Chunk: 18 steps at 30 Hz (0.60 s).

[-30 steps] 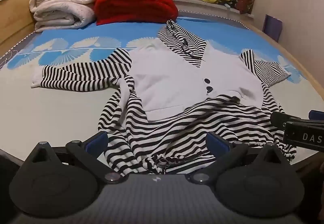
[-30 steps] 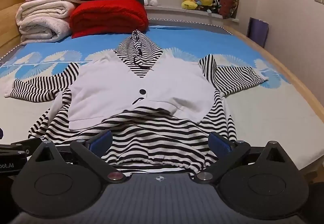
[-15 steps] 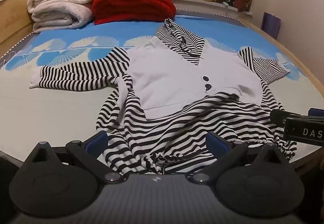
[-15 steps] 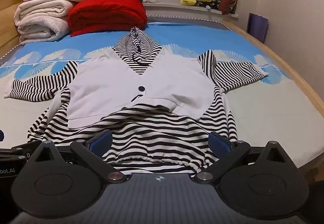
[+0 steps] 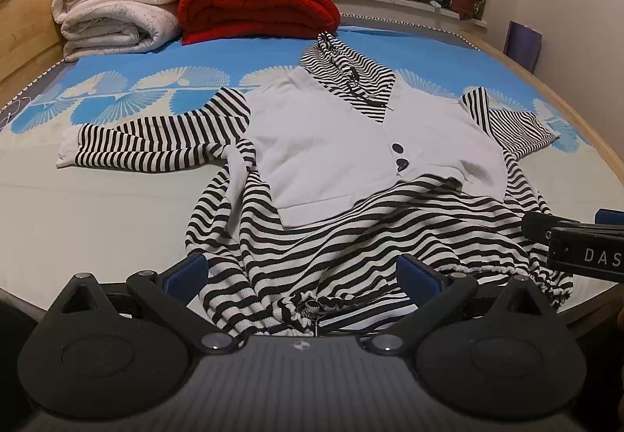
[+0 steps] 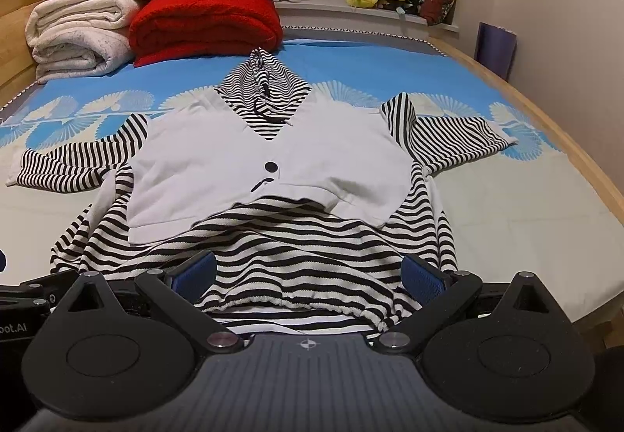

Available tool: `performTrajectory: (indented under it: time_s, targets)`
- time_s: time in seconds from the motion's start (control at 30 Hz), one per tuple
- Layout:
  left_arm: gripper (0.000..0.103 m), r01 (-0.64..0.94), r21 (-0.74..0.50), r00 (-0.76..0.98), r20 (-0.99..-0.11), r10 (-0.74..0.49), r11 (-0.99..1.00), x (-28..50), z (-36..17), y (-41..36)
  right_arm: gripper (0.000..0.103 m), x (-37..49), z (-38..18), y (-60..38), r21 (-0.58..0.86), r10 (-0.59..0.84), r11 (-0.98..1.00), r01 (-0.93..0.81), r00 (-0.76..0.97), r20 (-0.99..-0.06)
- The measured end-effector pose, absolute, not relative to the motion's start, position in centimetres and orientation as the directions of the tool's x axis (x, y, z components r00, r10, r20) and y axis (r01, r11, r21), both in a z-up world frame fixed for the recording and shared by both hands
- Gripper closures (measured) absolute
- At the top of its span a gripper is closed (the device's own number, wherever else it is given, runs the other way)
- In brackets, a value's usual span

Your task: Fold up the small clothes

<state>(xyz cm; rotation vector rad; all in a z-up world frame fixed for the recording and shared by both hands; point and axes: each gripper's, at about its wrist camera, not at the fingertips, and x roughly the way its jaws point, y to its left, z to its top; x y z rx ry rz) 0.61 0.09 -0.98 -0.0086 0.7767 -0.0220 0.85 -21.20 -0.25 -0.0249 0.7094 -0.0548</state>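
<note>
A small black-and-white striped hooded top (image 6: 273,237) with a white vest panel lies face up on the bed (image 6: 526,213), sleeves spread, hood pointing at the red blanket (image 6: 202,22) and folded white quilts (image 6: 78,38). Both tools sit low at the bed's near edge, level and aimed along the garment. The left tool (image 5: 302,274) has its fingers spread wide over the bunched drawstring hem, gripping nothing. The right tool (image 6: 308,274) is just as wide apart over the hem's right half, also empty.
</note>
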Motion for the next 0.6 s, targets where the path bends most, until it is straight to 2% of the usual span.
performTrajectory:
  time_s: [0.6]
  targets:
    - [0.000, 0.017, -0.018, 0.712, -0.702, -0.025, 1.000, 0.53, -1.04, -0.09, 0.003, 0.80, -0.34, -21.27, -0.043, -0.061, 0.998, 0.043, 0.756, -0.651]
